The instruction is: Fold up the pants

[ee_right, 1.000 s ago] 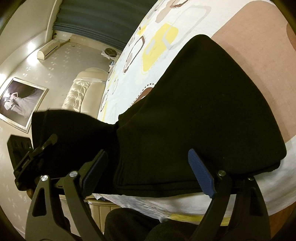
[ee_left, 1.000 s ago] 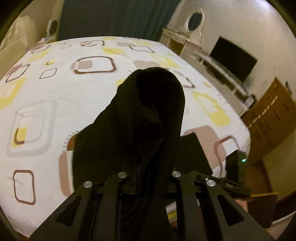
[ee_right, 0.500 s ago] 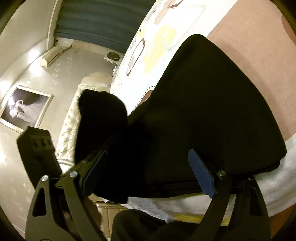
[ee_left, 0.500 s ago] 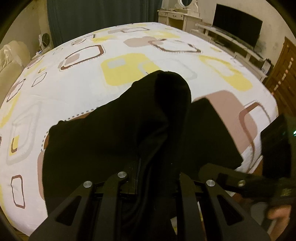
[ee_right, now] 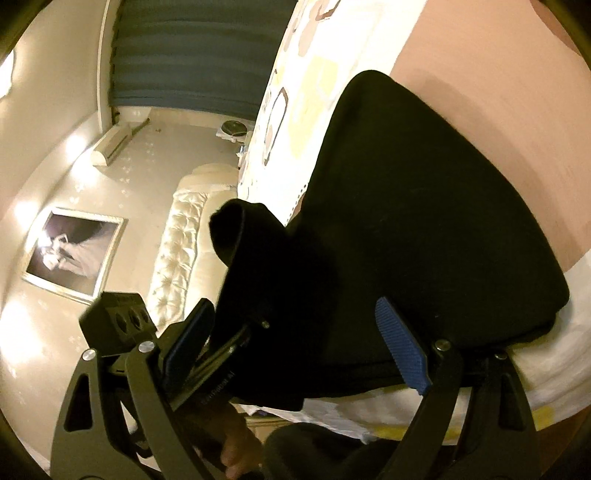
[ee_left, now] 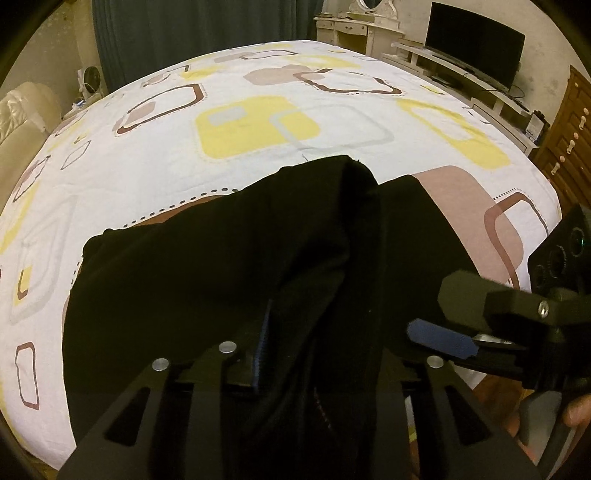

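Observation:
Black pants point(ee_left: 221, 258) lie folded near the front edge of the patterned bed sheet point(ee_left: 258, 122). My left gripper point(ee_left: 317, 314) points down over them, and its jaws are opening. A raised fold of the pants still lies between them. One blue pad point(ee_left: 260, 343) shows bare beside the cloth; the other finger is hidden under it. In the right wrist view the left gripper point(ee_right: 236, 336) sits under that fold, beside the pants point(ee_right: 424, 221). My right gripper point(ee_right: 293, 306) stands wide open at the pile's near edge, its pads apart from the cloth.
A TV point(ee_left: 476, 40) on a low white unit and a white dresser point(ee_left: 354, 26) stand past the bed's far right. A wooden cabinet point(ee_left: 569, 140) is at the right, a cream headboard point(ee_left: 22, 110) at the left, and dark curtains point(ee_left: 203, 33) behind.
My left gripper came down and forward, lowering the lifted fold onto the pile. Its jaws have parted and a blue pad now shows. The right gripper stayed put.

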A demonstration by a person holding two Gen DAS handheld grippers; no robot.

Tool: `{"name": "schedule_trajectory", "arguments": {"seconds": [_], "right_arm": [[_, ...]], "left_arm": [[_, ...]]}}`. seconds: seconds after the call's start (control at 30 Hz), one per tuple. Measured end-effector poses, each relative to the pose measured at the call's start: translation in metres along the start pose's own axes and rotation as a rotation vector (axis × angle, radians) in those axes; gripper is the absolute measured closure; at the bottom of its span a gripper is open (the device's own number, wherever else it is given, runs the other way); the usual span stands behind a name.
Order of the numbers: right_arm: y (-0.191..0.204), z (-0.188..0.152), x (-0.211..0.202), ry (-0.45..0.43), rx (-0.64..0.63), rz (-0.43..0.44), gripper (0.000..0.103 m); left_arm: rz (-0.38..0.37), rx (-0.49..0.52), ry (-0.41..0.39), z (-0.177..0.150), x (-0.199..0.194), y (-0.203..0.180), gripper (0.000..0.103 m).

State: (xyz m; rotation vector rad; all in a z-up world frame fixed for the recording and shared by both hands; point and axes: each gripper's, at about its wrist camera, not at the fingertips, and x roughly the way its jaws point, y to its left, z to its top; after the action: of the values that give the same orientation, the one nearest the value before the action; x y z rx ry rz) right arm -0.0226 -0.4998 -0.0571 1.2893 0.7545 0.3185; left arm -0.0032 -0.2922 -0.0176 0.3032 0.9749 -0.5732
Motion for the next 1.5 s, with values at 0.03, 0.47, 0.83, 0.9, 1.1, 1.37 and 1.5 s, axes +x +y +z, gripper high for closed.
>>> {"name": "schedule_trajectory", "arguments": {"seconds": [0.03,0.47,0.83,0.9,1.1,1.37,1.5], "right_arm": [[-0.002,0.0,-0.001,-0.003,0.011,0.011,0.014],[-0.013,0.005,-0.006,-0.006,0.043,0.062,0.014],[-0.014,0.007,-0.008,-0.001,0.036,0.059,0.014],[-0.014,0.008,-0.008,0.003,0.036,0.055,0.014],[0.014,0.014,-0.007,0.049,-0.071,-0.101,0.014],[0.03,0.02,0.004,0.055,-0.173,-0.261,0.018],[0.034,0.017,0.006,0.071,-0.188,-0.334,0.027]], "left_arm": [[-0.002,0.003,-0.001,0.0,-0.001,-0.001,0.068],[-0.054,-0.007,-0.182,-0.011,-0.071,-0.003,0.024],[-0.011,-0.22,-0.186,-0.042,-0.107,0.092,0.023],[0.026,-0.252,-0.168,-0.057,-0.107,0.116,0.022],[0.11,-0.368,-0.09,-0.112,-0.099,0.187,0.022],[0.052,-0.492,-0.08,-0.128,-0.09,0.219,0.023],[0.038,-0.461,-0.08,-0.127,-0.088,0.212,0.022]]}}
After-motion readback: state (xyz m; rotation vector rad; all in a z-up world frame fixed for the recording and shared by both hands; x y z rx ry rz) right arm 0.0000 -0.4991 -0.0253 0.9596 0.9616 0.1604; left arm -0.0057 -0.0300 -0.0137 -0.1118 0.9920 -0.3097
